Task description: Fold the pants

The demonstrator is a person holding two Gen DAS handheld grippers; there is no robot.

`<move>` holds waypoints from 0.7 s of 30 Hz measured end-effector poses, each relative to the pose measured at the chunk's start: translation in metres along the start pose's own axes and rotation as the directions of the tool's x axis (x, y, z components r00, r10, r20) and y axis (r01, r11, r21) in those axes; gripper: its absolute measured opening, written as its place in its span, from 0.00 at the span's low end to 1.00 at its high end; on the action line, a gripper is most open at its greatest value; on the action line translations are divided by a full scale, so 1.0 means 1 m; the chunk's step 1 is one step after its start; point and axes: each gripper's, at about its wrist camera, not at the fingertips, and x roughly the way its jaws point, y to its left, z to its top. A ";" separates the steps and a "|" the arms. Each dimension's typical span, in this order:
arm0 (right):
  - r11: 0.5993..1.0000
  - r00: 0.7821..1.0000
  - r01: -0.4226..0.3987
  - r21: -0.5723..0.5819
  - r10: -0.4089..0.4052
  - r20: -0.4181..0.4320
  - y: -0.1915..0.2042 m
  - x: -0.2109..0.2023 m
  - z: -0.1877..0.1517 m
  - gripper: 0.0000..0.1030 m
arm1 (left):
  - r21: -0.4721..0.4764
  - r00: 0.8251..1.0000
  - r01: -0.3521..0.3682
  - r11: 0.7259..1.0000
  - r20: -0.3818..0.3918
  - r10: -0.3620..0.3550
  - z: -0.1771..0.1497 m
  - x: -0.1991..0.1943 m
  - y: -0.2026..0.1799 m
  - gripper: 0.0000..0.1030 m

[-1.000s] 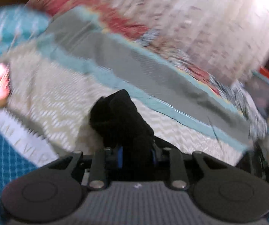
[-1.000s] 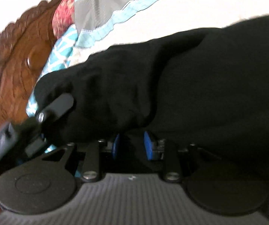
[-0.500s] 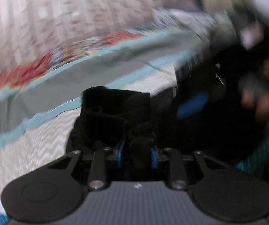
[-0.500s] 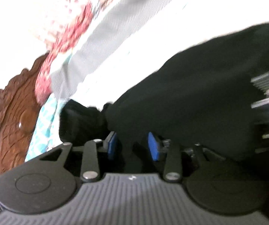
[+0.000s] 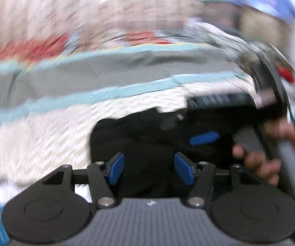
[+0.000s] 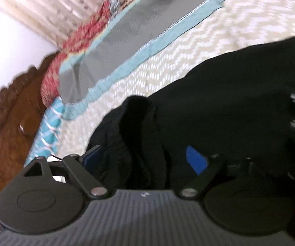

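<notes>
The black pants (image 5: 147, 137) lie bunched on the cream zigzag bedspread (image 5: 44, 131). My left gripper (image 5: 150, 169) is open, its blue pads spread either side of the black cloth, which lies loose between them. In the right wrist view the pants (image 6: 219, 106) spread wide over the bedspread (image 6: 188, 47), with a folded bulge near the fingers. My right gripper (image 6: 145, 160) is open, with the cloth lying between its pads. The right gripper and the hand holding it (image 5: 256, 157) also show at the right of the left wrist view.
A grey band with light blue edging (image 5: 106, 78) crosses the bedspread, with a red patterned quilt (image 5: 24, 49) behind it. A carved brown wooden headboard (image 6: 12, 127) stands at the left. A pale curtain (image 6: 44, 2) hangs behind. Both views are blurred.
Both grippers were shut on the black pants and have opened, letting the cloth go. The left view has swung right, bringing the right gripper and hand into sight.
</notes>
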 end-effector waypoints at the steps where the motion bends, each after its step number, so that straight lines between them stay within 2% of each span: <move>1: 1.000 1.000 0.004 -0.020 -0.004 -0.009 0.004 0.009 0.000 0.87 | -0.073 1.000 -0.007 0.997 -0.013 0.006 0.002 -0.001 0.012 0.54; 2: 0.999 1.000 0.006 -0.042 -0.007 -0.022 0.007 0.016 0.000 0.86 | -0.148 1.000 -0.013 0.989 -0.026 0.009 0.005 0.001 0.026 0.54; 4: 0.995 0.998 0.021 -0.095 -0.027 -0.060 0.019 0.027 -0.003 0.55 | -0.299 0.999 -0.015 0.954 -0.051 -0.001 0.006 0.002 0.051 0.54; 5: 0.991 0.997 0.027 -0.134 -0.037 -0.074 0.027 0.029 -0.005 0.32 | -0.351 0.998 -0.011 0.936 -0.057 -0.010 0.005 0.002 0.060 0.54; 6: 0.985 0.997 0.035 -0.168 -0.047 -0.067 0.031 0.026 -0.007 0.25 | -0.399 0.998 -0.009 0.917 -0.064 -0.018 0.004 0.003 0.067 0.54; 9: 0.975 0.999 0.043 -0.216 -0.044 0.002 0.037 0.001 -0.007 0.23 | -0.452 0.998 -0.010 0.892 -0.066 -0.023 0.007 0.006 0.075 0.54; 11: 0.966 0.996 0.077 -0.248 -0.063 0.064 0.037 -0.018 -0.011 0.22 | -0.448 0.998 -0.020 0.894 -0.069 -0.012 0.015 0.015 0.074 0.54; 14: 0.955 0.986 0.147 -0.256 -0.120 0.117 0.027 -0.031 -0.020 0.23 | -0.398 0.996 -0.027 0.917 -0.088 -0.009 0.021 0.029 0.058 0.54; 16: 0.962 0.982 0.184 -0.199 -0.173 0.072 0.008 -0.019 -0.022 0.28 | -0.325 0.991 -0.067 0.943 -0.130 0.026 0.023 0.043 0.042 0.54; 17: 0.965 0.979 0.204 -0.165 -0.197 0.054 -0.003 -0.014 -0.023 0.36 | -0.263 0.981 -0.119 0.958 -0.180 0.072 0.022 0.058 0.031 0.54; 19: 0.974 0.981 0.192 -0.118 -0.188 0.042 -0.016 -0.010 -0.022 0.37 | -0.163 0.947 -0.205 0.965 -0.284 0.153 0.013 0.084 0.017 0.55; 20: 0.977 0.984 0.177 -0.121 -0.173 0.039 -0.017 -0.012 -0.019 0.42 | -0.137 0.934 -0.226 0.965 -0.313 0.174 0.006 0.093 0.015 0.56; 21: 0.978 0.986 0.168 -0.124 -0.165 0.033 -0.015 -0.016 -0.016 0.46 | -0.133 0.935 -0.239 0.962 -0.298 0.192 0.003 0.094 0.014 0.60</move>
